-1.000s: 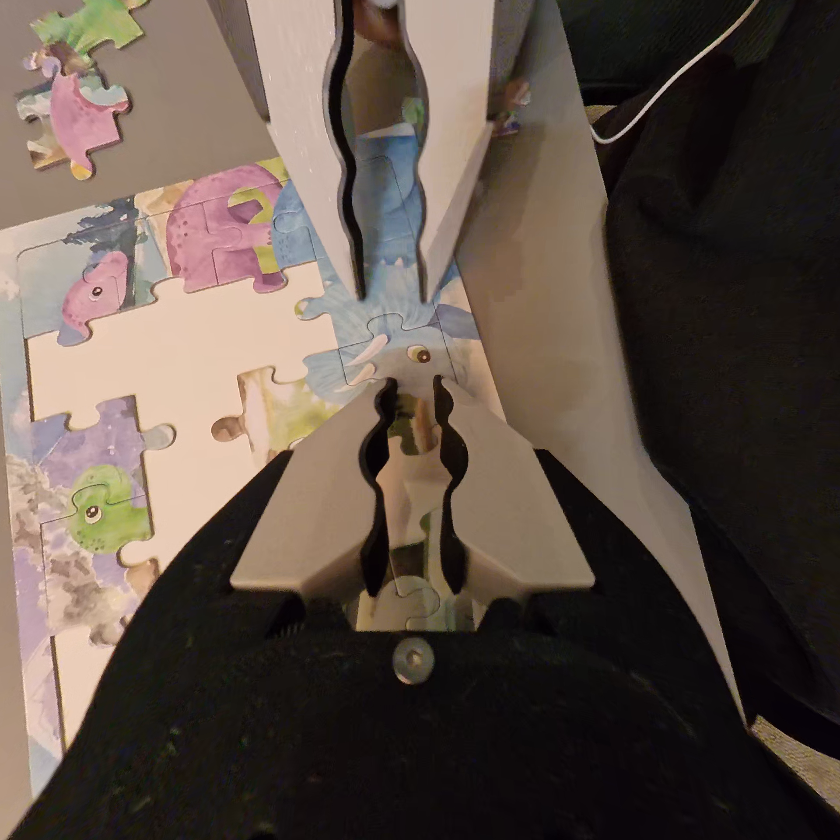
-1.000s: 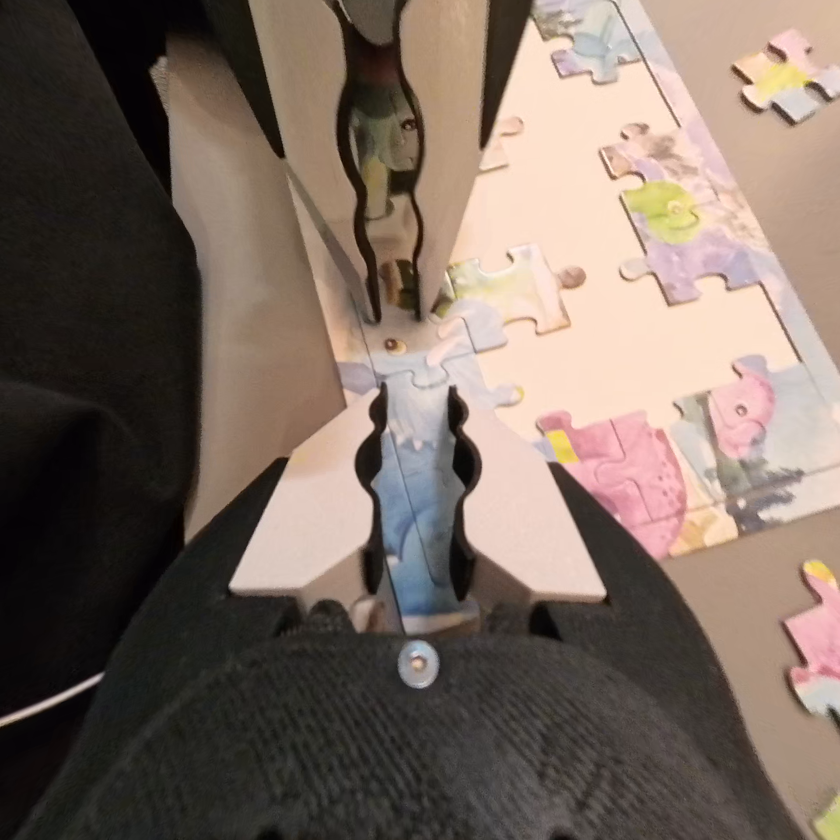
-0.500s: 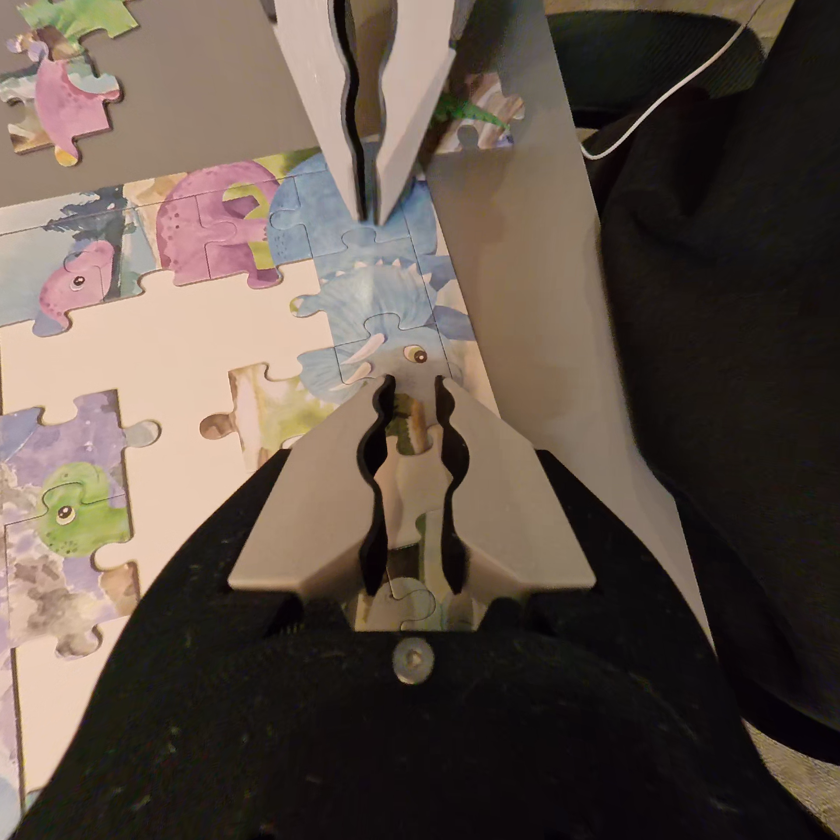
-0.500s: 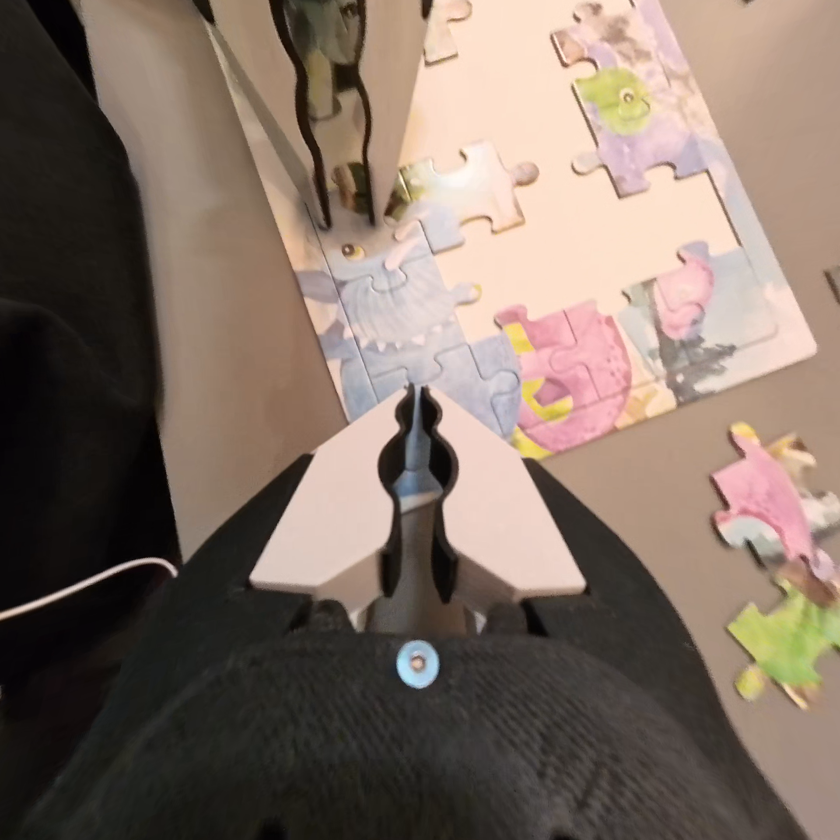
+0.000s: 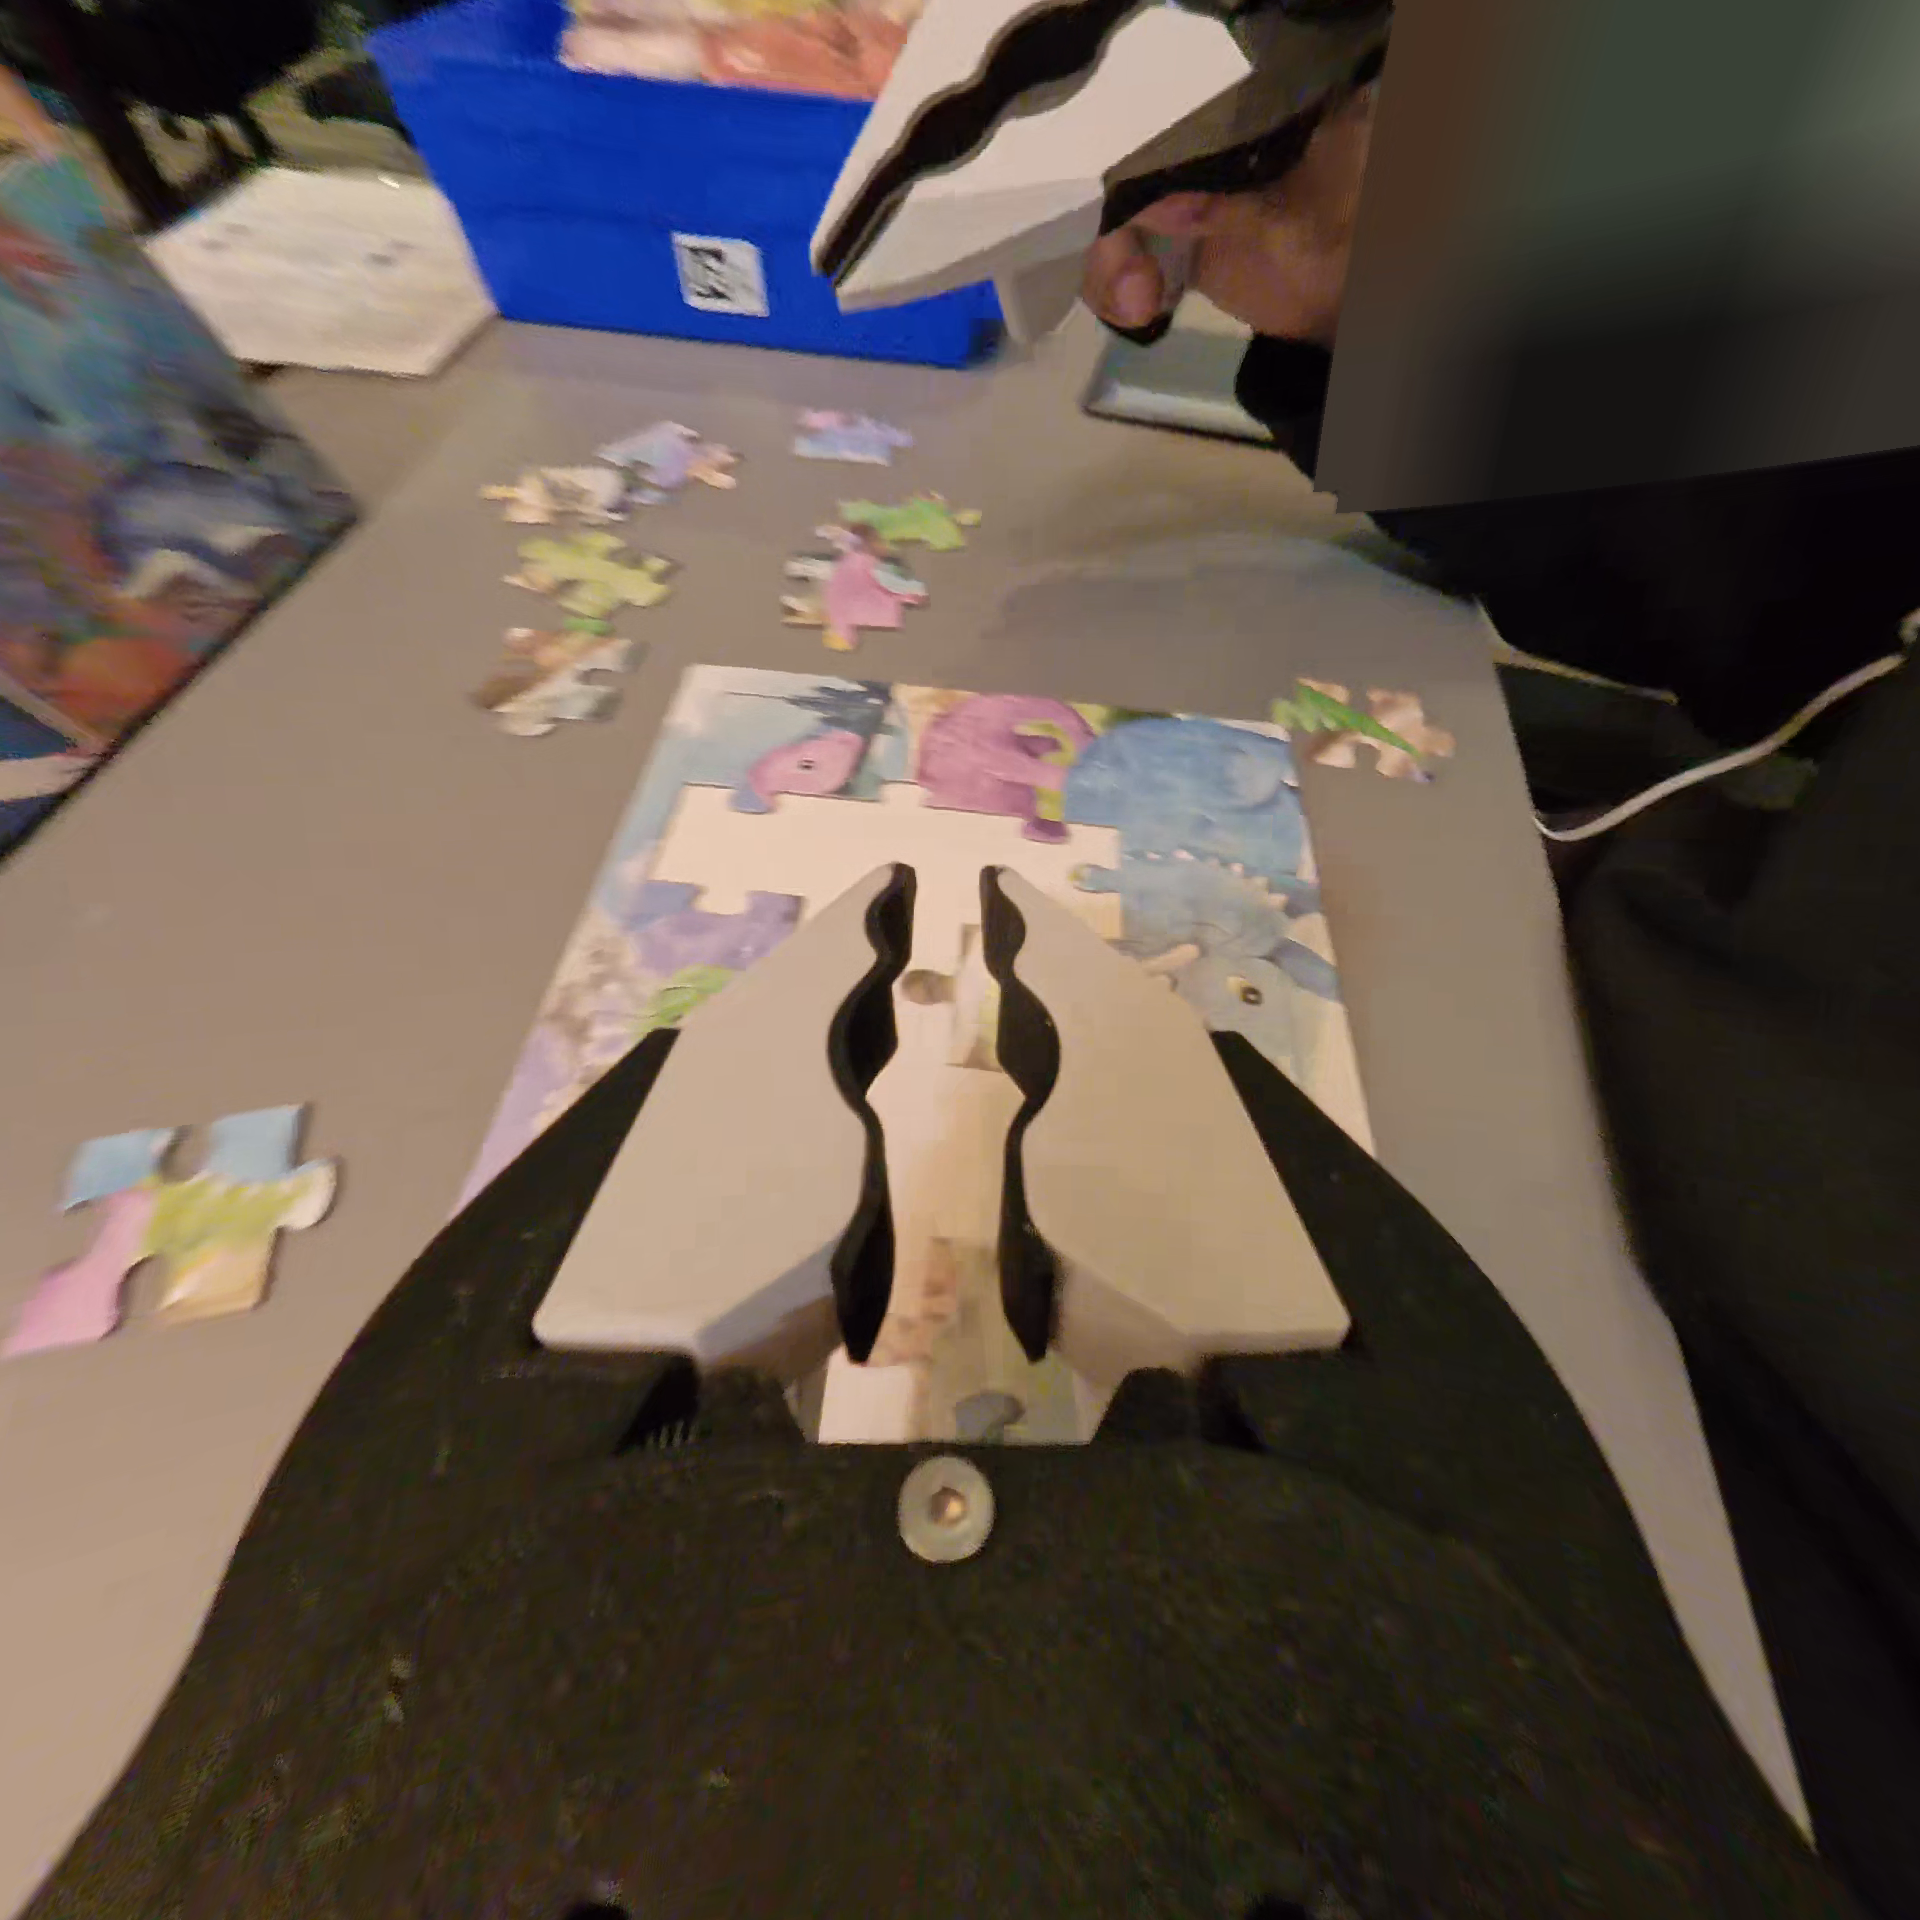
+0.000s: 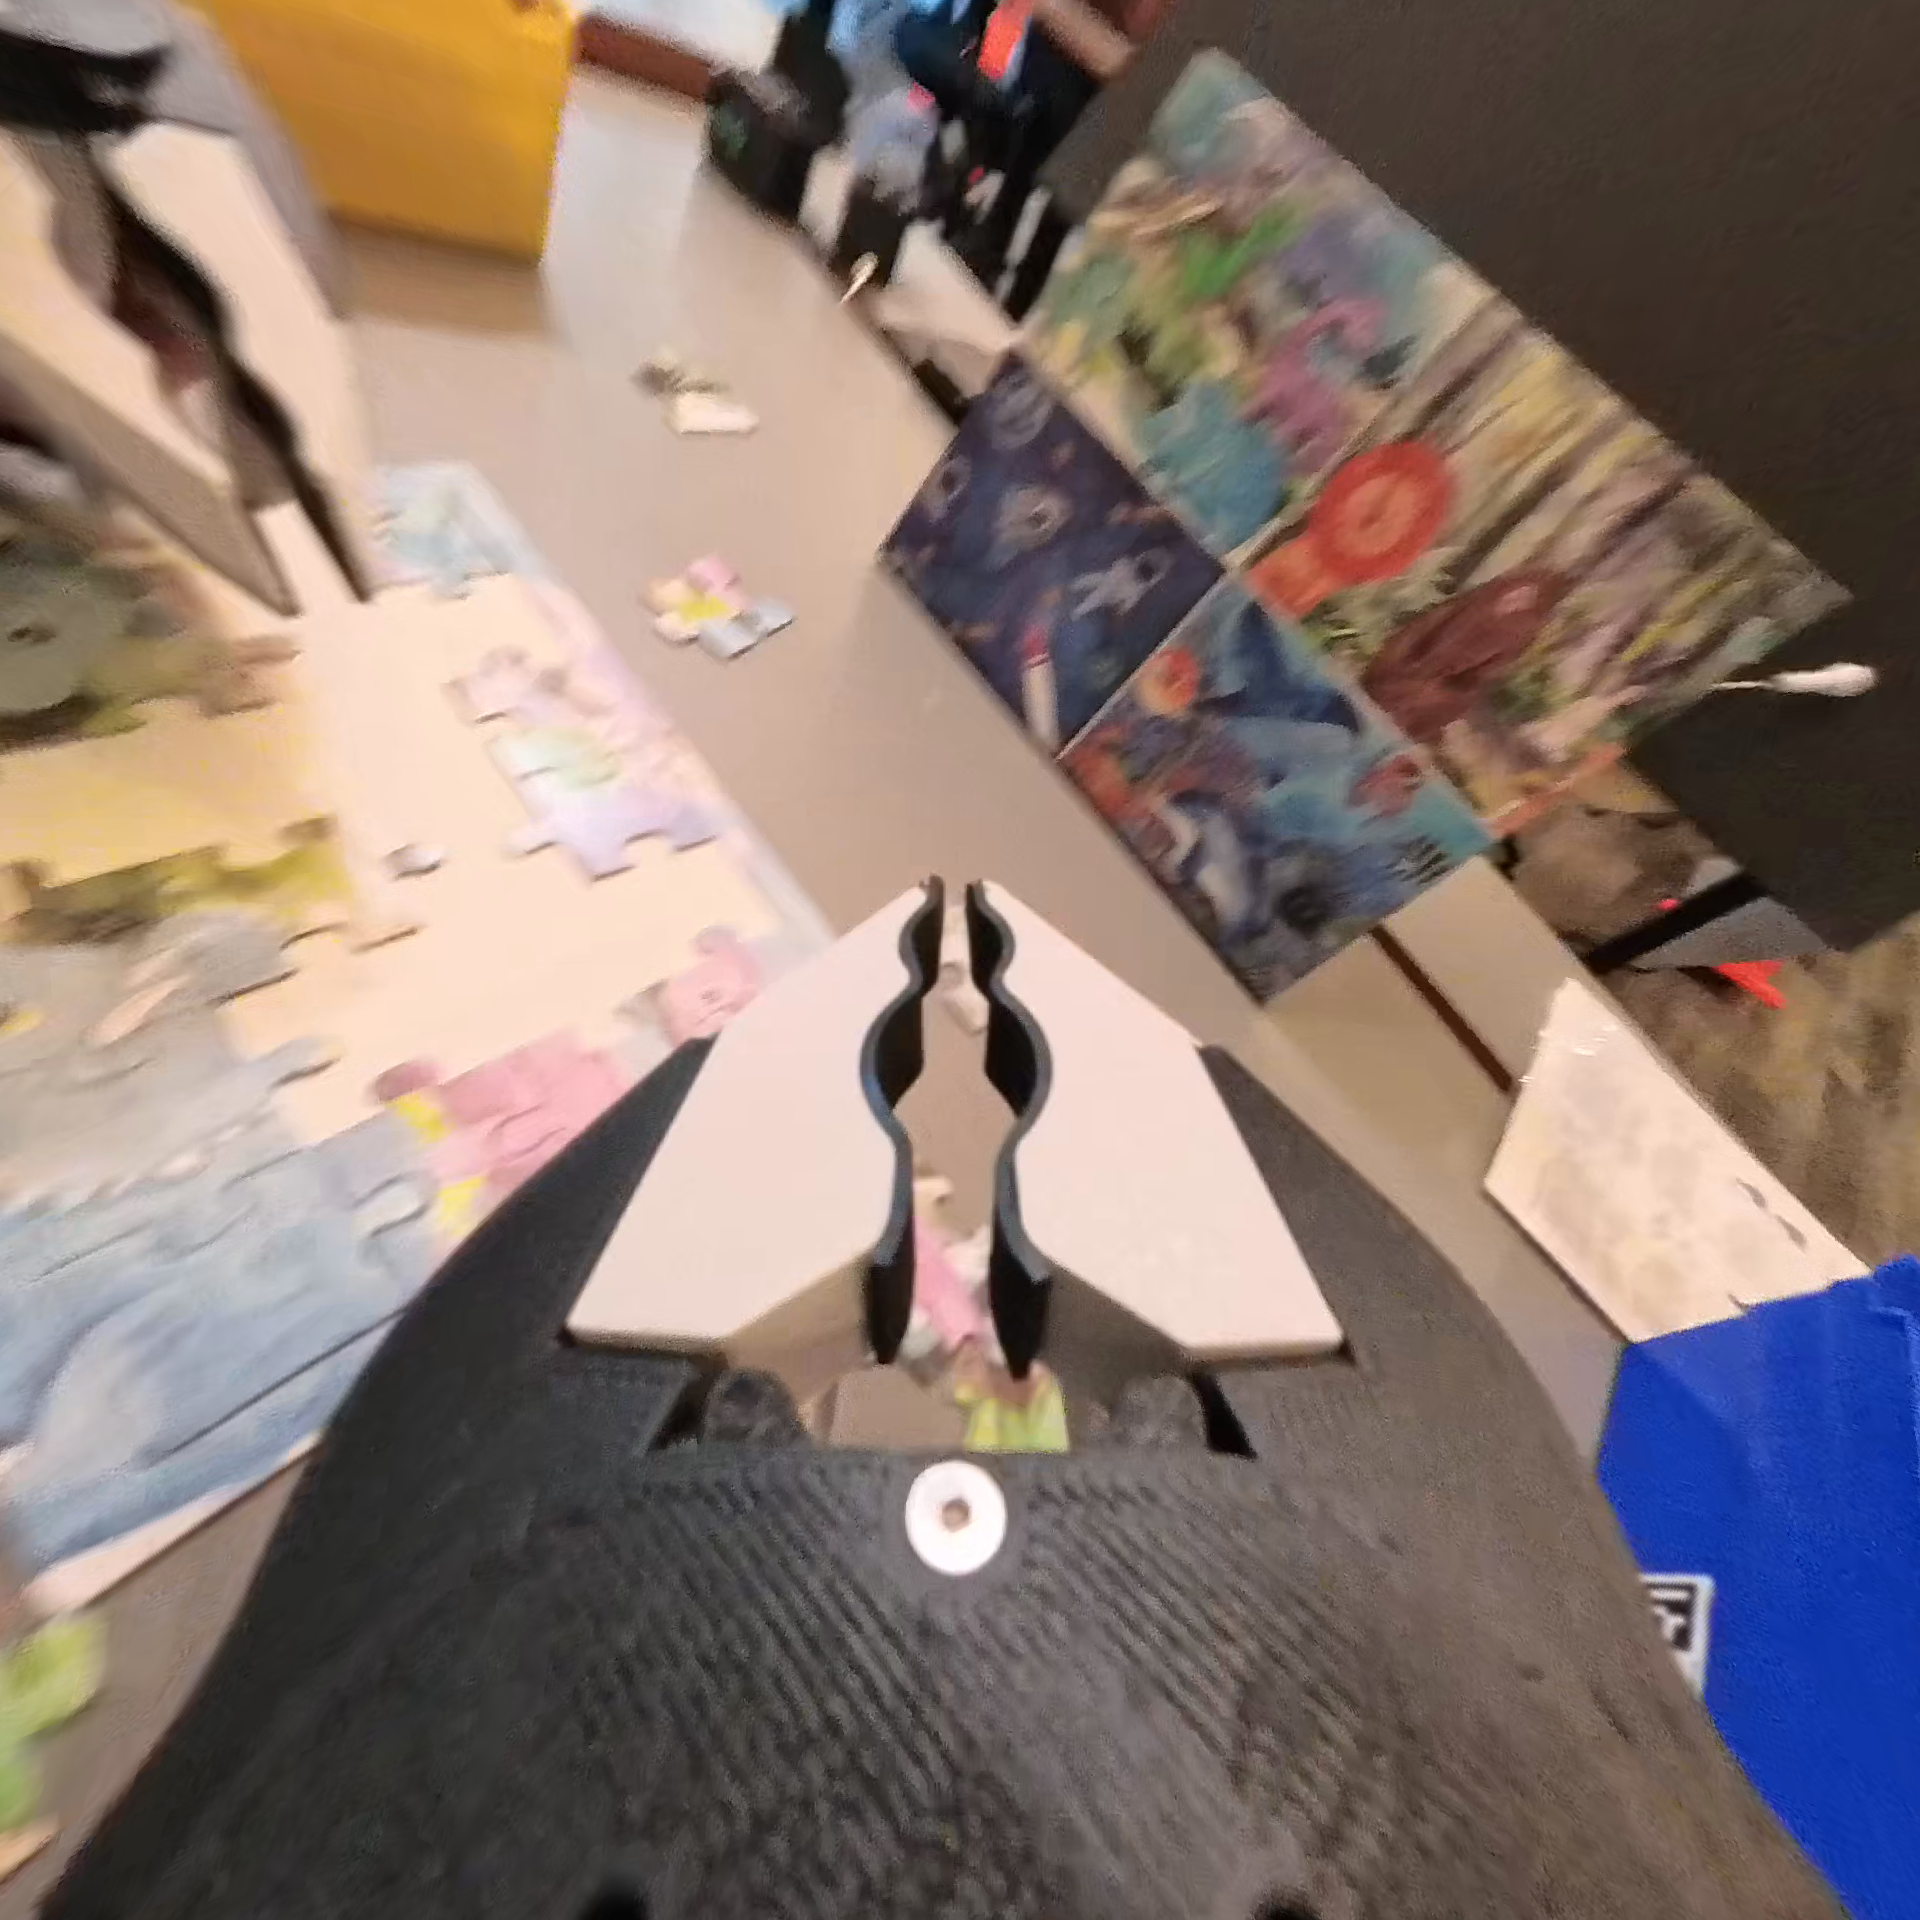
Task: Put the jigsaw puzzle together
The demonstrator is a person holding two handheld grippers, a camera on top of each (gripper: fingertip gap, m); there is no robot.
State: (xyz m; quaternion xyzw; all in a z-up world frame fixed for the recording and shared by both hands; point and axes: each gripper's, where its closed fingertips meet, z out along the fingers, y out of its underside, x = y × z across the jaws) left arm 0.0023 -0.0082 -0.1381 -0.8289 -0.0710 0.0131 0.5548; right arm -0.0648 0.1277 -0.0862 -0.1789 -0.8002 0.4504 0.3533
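Note:
The jigsaw board (image 5: pixel 831 836) lies flat on the grey table, partly filled: a blue dinosaur (image 5: pixel 1205 831) and a purple one (image 5: pixel 997 748) are assembled along its far and right sides, and the middle is bare. My left gripper (image 5: pixel 948 878) hovers over the board's near half, slightly open and empty. My right gripper (image 5: pixel 831 265) is raised beyond the board's far edge, its jaws together and holding nothing. In the blurred right wrist view, my right gripper (image 6: pixel 948 888) points across the board (image 6: pixel 468 935), and the left gripper (image 6: pixel 322 592) shows at the upper left.
Several loose pieces (image 5: pixel 862 592) lie beyond the board, one (image 5: pixel 177 1226) to its left and one (image 5: pixel 1361 727) at its far right corner. A blue bin (image 5: pixel 644 208) stands at the back. A picture-covered puzzle box (image 6: pixel 1299 520) stands beside the table. The table's edge runs along the right. About 15 cm separates my left fingertips from my right. My right tips are about 20 cm from the blue dinosaur (image 5: pixel 1205 831), my left tips only 12 cm. Look for it in the right wrist view (image 6: pixel 144 1226) too.
Both grippers have lifted away from the blue dinosaur area where their tips nearly met. The right gripper has pulled back and up past the board's far edge. Both views now look across the table.

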